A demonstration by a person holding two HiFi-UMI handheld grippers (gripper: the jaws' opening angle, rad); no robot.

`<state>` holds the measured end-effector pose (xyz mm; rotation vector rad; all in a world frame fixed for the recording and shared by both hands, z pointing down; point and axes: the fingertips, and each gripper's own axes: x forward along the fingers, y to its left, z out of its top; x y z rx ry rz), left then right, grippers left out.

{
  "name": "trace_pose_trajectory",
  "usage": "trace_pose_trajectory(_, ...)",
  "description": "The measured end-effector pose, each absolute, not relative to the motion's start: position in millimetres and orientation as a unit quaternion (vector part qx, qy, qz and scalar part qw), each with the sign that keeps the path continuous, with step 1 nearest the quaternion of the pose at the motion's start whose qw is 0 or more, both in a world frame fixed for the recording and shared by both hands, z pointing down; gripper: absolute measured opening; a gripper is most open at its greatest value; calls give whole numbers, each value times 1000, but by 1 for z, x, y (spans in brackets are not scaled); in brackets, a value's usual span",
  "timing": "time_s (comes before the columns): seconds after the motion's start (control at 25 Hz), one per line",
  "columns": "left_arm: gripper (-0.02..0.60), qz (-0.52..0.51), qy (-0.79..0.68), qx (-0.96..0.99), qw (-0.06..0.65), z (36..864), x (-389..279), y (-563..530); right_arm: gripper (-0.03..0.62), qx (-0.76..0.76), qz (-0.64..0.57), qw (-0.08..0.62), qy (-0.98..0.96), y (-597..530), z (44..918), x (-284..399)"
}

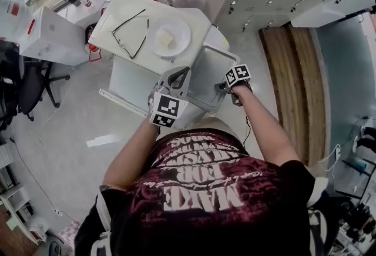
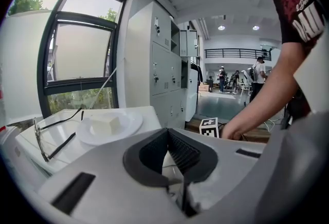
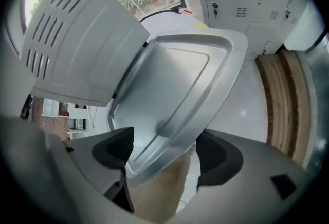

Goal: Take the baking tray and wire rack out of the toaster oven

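Beside the white toaster oven (image 1: 158,11), the shallow silver baking tray (image 3: 180,79) is hanging from my left gripper (image 2: 169,152) alone, jaws seemingly clamping its edge, while my right gripper (image 3: 167,151) is gaping loosely around its rim, risking a tilt and slip.

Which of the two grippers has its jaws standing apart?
The right gripper: its pads stand wide apart, with the rim of the baking tray between them. The left gripper has its pads closed.

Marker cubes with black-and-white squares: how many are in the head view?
2. One black-and-white marker cube sits on the left gripper, left of the silver metal baking tray; the other sits on the right gripper, at the tray's right edge. None looks hidden.
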<state>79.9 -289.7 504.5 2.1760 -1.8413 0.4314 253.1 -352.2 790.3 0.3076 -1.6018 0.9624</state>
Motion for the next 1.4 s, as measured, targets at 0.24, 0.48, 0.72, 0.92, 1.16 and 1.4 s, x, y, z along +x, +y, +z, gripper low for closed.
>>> trace_pose_trajectory(0.24, 6, 143, -604, 772, 135, 508, 82, -285, 396, 181, 399, 567, -698, -358, 785, 262)
trace_pose_trajectory(0.48, 6, 126, -594, 784, 128, 501, 82, -284, 246, 213, 333, 468, -790, -361, 730, 235)
trace_pose_trajectory(0.72, 6, 96, -640, 753, 116, 479, 51, -276, 5, 242, 229, 331, -883, -348, 634, 212)
trace_pose_trajectory(0.92, 6, 80, -685, 718, 93, 449, 21, -252, 3, 240, 151, 270, -920, -327, 575, 206)
trace_pose_trajectory(1.16, 6, 71, -717, 689, 82, 423, -3, -219, 3, 228, 95, 207, -947, -317, 510, 186)
trace_pose_trajectory(1.4, 6, 65, -723, 686, 55, 393, -9, -201, 3, 216, 76, 161, -960, -302, 455, 171)
